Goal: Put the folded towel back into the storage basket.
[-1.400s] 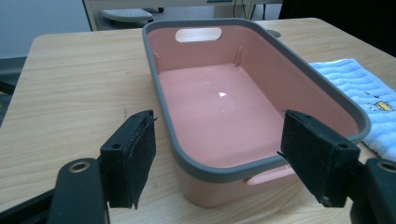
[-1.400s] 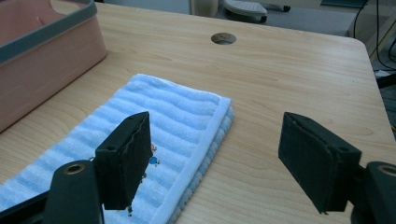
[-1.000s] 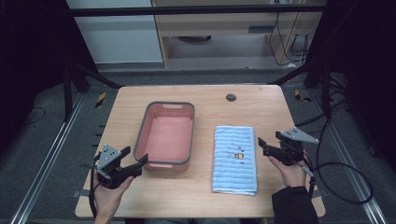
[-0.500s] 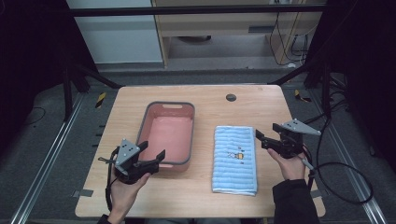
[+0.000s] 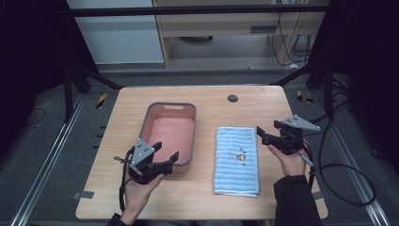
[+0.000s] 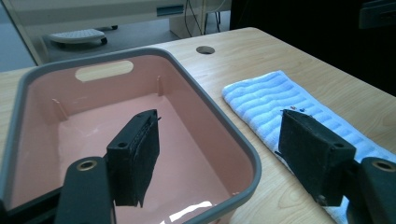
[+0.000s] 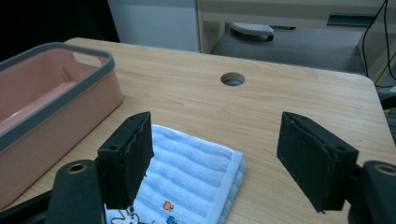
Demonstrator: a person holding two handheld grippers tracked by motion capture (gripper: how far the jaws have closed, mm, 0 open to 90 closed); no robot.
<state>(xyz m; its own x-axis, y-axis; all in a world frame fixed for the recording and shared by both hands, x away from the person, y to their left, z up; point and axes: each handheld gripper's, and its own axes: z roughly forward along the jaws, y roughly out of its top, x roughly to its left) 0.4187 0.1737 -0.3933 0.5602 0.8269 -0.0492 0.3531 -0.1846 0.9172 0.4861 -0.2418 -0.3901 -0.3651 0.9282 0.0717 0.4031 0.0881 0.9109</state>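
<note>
Right gripper (image 5: 264, 137), jaws wide and empty, hovers at the right edge of the folded towel (image 5: 236, 160), which runs near-to-far on the tabletop (image 5: 244, 101).

On the bench (image 5: 211, 101) the basin (image 5: 149, 123) lies left of centre, its long sides running from the near edge toward the far edge, and the folded towel (image 5: 236, 160) lies just beside it on the right, closer to the near edge and apart from it. The left gripper (image 5: 162, 157) hovers at the basin's near right corner, one of its fingers (image 6: 135, 156) over the inside. The right gripper (image 5: 262, 135) sits beside the towel's far right corner, toward the bench's right edge.
</note>
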